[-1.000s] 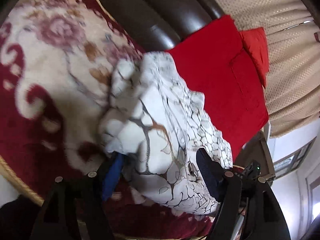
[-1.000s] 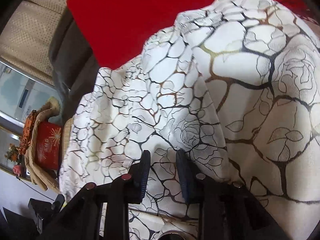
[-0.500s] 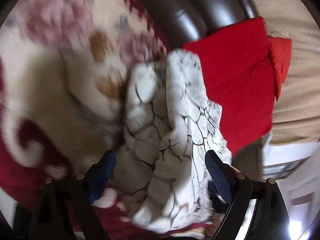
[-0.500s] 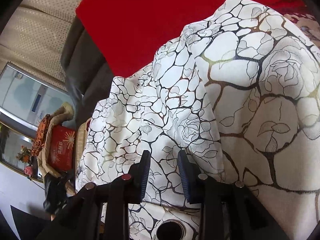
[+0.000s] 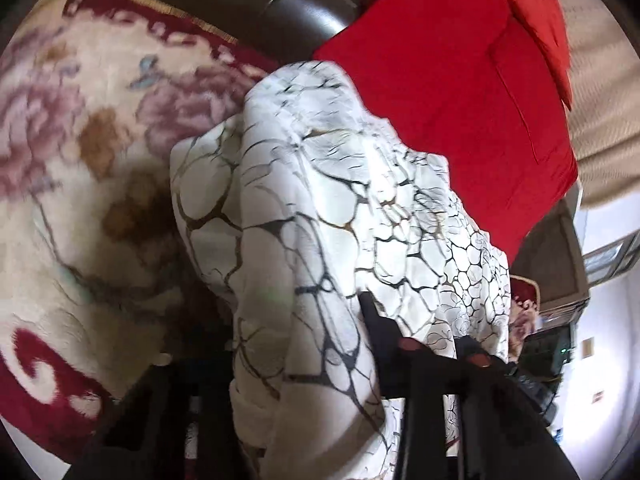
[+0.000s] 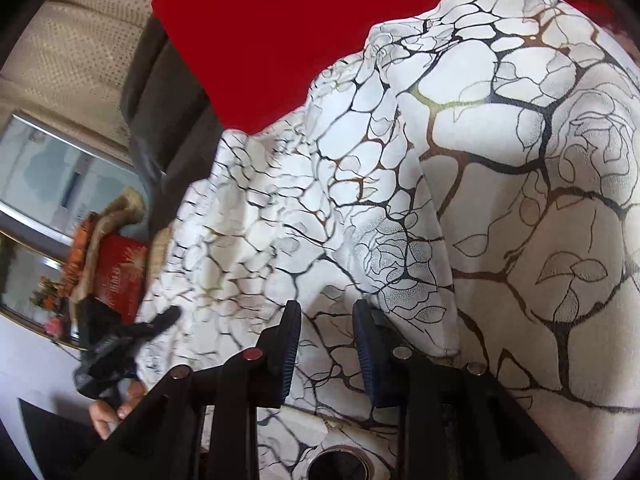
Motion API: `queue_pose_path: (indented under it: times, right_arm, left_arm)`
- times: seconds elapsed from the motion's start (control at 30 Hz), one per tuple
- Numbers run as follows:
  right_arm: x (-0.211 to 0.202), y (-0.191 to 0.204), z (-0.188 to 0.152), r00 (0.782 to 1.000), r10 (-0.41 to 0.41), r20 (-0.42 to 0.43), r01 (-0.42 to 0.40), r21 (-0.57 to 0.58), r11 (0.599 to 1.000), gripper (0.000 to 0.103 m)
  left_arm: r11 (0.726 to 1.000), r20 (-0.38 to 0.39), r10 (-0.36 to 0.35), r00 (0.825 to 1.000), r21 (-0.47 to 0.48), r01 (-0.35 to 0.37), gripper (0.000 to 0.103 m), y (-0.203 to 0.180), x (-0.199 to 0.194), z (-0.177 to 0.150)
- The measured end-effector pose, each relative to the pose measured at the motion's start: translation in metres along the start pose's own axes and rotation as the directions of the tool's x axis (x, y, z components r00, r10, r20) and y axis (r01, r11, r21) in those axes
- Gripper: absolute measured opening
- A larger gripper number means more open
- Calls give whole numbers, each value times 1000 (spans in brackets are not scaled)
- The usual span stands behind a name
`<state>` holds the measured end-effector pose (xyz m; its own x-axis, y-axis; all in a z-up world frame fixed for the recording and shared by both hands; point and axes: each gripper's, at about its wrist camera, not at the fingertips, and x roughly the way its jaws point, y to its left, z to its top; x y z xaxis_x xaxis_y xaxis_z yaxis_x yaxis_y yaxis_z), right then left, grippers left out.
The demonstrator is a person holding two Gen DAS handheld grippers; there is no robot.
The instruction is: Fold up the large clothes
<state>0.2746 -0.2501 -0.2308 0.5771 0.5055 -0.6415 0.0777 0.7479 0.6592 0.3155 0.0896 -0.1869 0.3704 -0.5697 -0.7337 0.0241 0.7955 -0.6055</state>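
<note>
A large white garment with a black and gold crackle and rose print (image 5: pixel 332 216) is bunched over a floral rug and a red cushion; it fills the right wrist view (image 6: pixel 460 184). My left gripper (image 5: pixel 304 344) is closed on a thick fold of it; the cloth drapes over and hides the left finger, and the right finger (image 5: pixel 380 332) presses into the fabric. My right gripper (image 6: pixel 326 340) has its jaws a narrow gap apart with a fold of the same garment pinched between them. The left gripper also shows at the left in the right wrist view (image 6: pixel 120 340).
A cream and maroon floral rug (image 5: pixel 80 168) lies left. A red cushion (image 5: pixel 460 92) leans on a dark brown sofa (image 5: pixel 304 4). Beige curtain (image 5: pixel 600 92) hangs at the right. A red box in a basket (image 6: pixel 116 272) stands by a window.
My left gripper went from wide open around the bunched garment to closed on a fold of it. The right gripper kept its grip and shifted slightly.
</note>
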Motion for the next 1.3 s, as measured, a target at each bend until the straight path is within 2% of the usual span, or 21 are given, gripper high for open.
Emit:
queue_pose_path:
  times: [0.1,0.2,0.3,0.33,0.4,0.43,0.5,0.6,0.67,0.7,0.8,0.87,0.9,0.93,0.97,1.0,1.03,1.1,1.13,1.23,1.3]
  right_arm:
    - [-22,-4,3,997,66,49,-67,13,998,30]
    - [-63,-15,9,976,104,189,-106,-1,994,32]
    - [-83,-47,15,971,41,237,-64,88,994,32]
    - [-80,-63,17,979,22,205,-53,147,988,30]
    - [-74,-97,17,981,104,163,-145,269,952,25]
    - [-79,-105,16,972,153,180,-202,302,931,25]
    - [-96,-111,16,961,171,217,-234,309,922,27]
    - [-121,-126,18,934,201,296,-294,314,903,30]
    - [-124,-140,20,915,262,308,-364,344,865,30]
    - [-125,-146,21,910,272,314,-380,362,851,30]
    - [-126,-158,20,902,273,333,-398,403,824,30]
    - [-126,-157,20,898,295,327,-418,420,806,32]
    - [-124,-153,22,895,312,318,-426,407,808,33]
    - [-123,-146,24,895,324,306,-429,389,816,42]
    - [-122,-142,27,896,329,298,-426,375,823,62]
    - [-121,-134,28,899,326,292,-419,359,834,72]
    - [-121,-127,29,902,318,293,-409,342,846,75]
    - [-119,-117,30,905,316,285,-400,314,861,75]
    - [-119,-112,31,906,319,277,-398,305,865,75]
    - [-110,-97,32,915,310,257,-378,281,882,75]
    - [-108,-82,34,926,292,241,-349,249,903,77]
  left_arm:
    - [997,63,2,998,82,-7,24,-29,-17,1]
    - [978,109,2,994,209,-25,21,-75,-33,-4]
    - [935,131,8,991,350,-54,19,-129,-40,-14]
    - [918,128,11,992,393,-61,18,-149,-39,-20]
    - [870,104,23,994,487,-71,17,-194,-28,-36]
    - [850,89,26,996,522,-69,16,-211,-21,-44]
    - [800,54,43,998,596,-66,16,-245,-1,-66]
    - [700,-1,130,991,709,-91,16,-286,54,-112]
    - [659,-46,191,980,746,-94,16,-294,91,-140]
    - [656,-58,213,975,748,-99,15,-293,104,-145]
    - [604,-8,248,969,783,-148,17,-283,129,-159]
    - [606,-16,219,976,786,-123,29,-288,120,-158]
    - [605,-46,192,980,792,-81,48,-290,110,-158]
    - [605,-75,163,984,795,-40,65,-292,100,-160]
    - [607,-98,129,987,795,0,69,-294,88,-160]
    - [605,-105,98,990,796,24,72,-295,76,-159]
    - [598,-104,53,993,800,52,73,-294,57,-159]
    - [594,-123,-32,992,796,117,73,-285,29,-154]
    - [605,-117,-69,991,785,135,73,-277,14,-149]
    - [659,-26,-121,992,746,100,73,-242,-23,-129]
    - [735,69,-91,993,678,20,74,-206,-35,-108]
